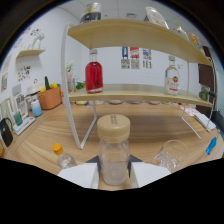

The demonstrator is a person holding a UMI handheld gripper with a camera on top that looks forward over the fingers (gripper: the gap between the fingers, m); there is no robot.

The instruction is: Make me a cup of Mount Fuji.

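In the gripper view, my hand-held gripper [114, 176] has a clear jar [114, 152] with a tan lid [113, 126] standing between its two white fingers [80, 176]. The fingers sit close against the jar's sides, but I cannot tell whether both press on it or whether it rests on the bench [45, 145] by itself. If the grip is only partial, lifting could let the smooth wall slip and the jar tip.

At 3 o'clock from the jar, just beside the right finger, stands an empty glass [172, 155], likely the cup for the drink; a sideways swing could knock it over. At 9 o'clock a small bottle with an orange cap [58, 148] sits near the left finger and could be clipped the same way.

At 12 o'clock, beyond the jar, a white-framed shelf [135, 92] carries a red bottle [94, 75] and a clear bottle [171, 77]. Raising the jar straight forward risks striking its lower board.
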